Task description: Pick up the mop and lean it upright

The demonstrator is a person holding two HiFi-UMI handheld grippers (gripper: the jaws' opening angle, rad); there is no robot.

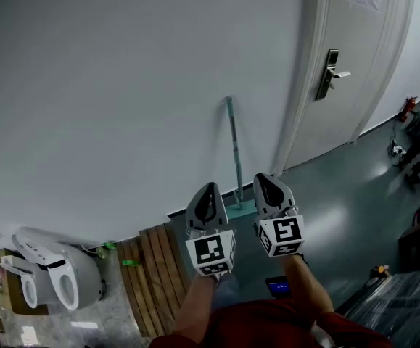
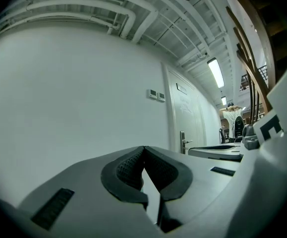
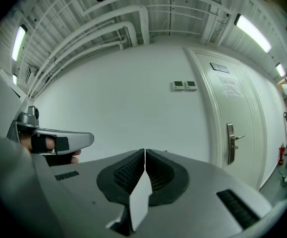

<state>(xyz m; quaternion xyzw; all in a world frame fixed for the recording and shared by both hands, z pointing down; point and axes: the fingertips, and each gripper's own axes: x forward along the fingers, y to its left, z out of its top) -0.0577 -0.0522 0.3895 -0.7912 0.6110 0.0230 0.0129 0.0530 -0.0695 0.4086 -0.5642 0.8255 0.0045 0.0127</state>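
The mop [image 1: 233, 145] stands upright against the far white wall [image 1: 108, 85], just left of the door [image 1: 355, 64], its teal head down on the floor [image 1: 340, 209]. Nearer, the left gripper [image 1: 207, 191] and right gripper [image 1: 271, 182] hang side by side, both with fingers clenched on nothing.

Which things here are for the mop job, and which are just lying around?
For the job: mop, left hand-held gripper, right hand-held gripper, wall.
Lying about: wooden slats, toilet seats, door.
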